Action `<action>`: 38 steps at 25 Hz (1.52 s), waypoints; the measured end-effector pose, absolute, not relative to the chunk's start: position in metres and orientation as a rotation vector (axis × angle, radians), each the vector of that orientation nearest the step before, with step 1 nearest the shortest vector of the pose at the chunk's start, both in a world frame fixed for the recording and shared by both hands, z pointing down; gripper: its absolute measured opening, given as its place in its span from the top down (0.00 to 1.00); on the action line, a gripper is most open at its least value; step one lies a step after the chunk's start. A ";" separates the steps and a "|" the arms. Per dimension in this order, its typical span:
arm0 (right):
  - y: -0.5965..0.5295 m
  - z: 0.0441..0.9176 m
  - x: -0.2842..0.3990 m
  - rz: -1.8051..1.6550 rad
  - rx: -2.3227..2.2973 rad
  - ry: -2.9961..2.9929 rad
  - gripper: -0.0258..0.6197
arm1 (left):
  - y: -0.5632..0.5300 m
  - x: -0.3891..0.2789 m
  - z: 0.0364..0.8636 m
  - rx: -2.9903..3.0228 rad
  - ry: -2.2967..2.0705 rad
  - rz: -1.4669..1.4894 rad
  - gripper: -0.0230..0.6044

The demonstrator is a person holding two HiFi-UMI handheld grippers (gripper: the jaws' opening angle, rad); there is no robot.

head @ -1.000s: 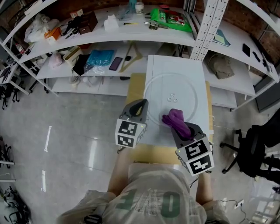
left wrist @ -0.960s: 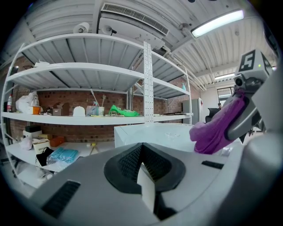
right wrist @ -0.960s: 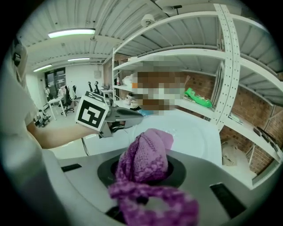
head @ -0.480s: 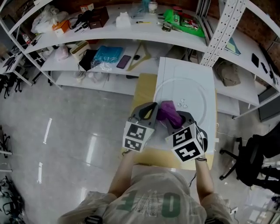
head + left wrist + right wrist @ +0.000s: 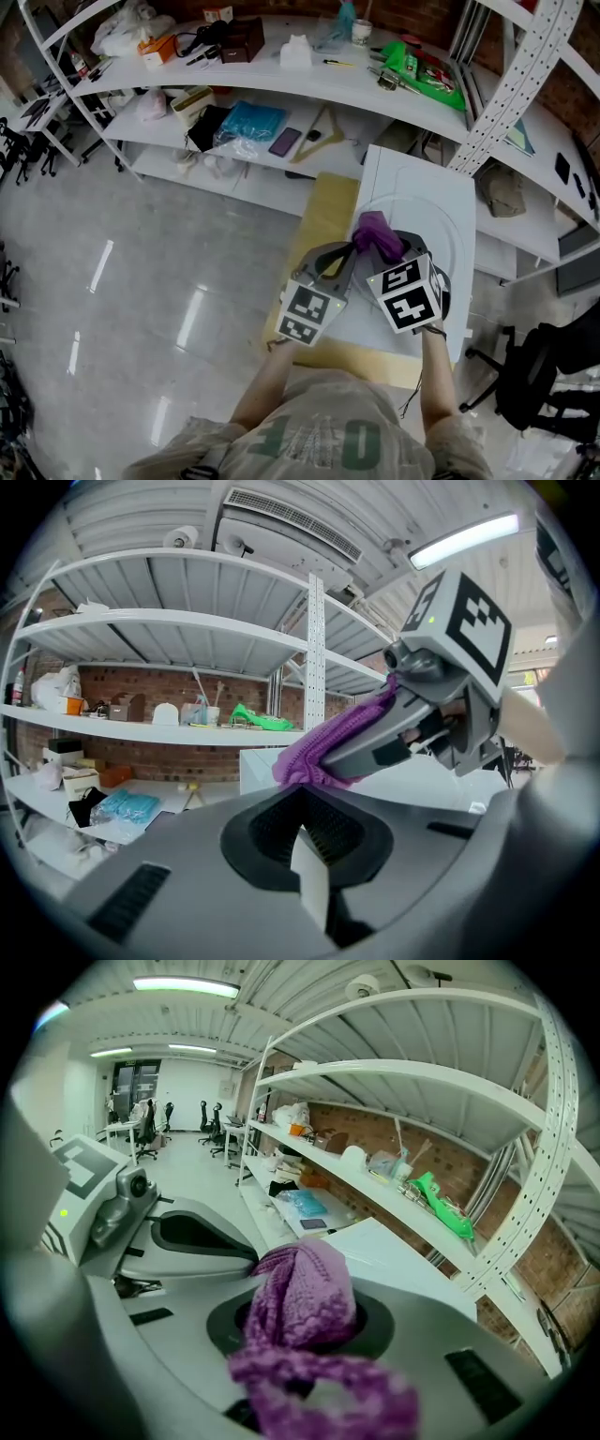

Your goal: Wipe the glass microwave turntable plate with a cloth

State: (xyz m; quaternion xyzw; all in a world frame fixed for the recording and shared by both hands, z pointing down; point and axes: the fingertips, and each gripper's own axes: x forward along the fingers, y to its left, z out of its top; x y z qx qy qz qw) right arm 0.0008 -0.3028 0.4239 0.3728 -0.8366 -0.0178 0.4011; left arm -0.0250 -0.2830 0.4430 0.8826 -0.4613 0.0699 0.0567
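The glass turntable plate (image 5: 457, 234) lies flat on a white board (image 5: 422, 178), mostly hidden behind the grippers. My right gripper (image 5: 382, 246) is shut on a purple knitted cloth (image 5: 377, 228), which bulges out of its jaws (image 5: 300, 1297) over the plate's near left part. My left gripper (image 5: 339, 253) hangs close beside it on the left, at the plate's left edge. Its ribbed jaws (image 5: 302, 803) meet in a closed V with nothing plainly between them. The left gripper view shows the cloth (image 5: 328, 747) just past its tips.
The white board rests on a yellowish wooden table (image 5: 328, 202). Behind it run white shelves (image 5: 281, 84) with a green package (image 5: 422, 64), a blue bag (image 5: 248, 122) and a phone (image 5: 284, 142). A black office chair (image 5: 553, 375) stands at the right, shiny floor at the left.
My right gripper has carried the cloth from the plate's near right side over to its left part. The left gripper has closed in beside it, and the head view has shifted left.
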 end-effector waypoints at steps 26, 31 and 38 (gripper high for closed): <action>-0.352 0.419 0.023 0.044 1.162 -2.098 0.88 | -0.287 -0.028 0.444 2.684 -1.409 0.215 0.96; -0.325 0.424 0.012 0.046 1.096 -2.115 0.88 | -0.288 -0.029 0.443 2.683 -1.409 0.220 0.96; -0.276 0.426 0.006 0.058 1.012 -2.156 0.88 | -0.288 -0.030 0.443 2.682 -1.414 0.219 0.96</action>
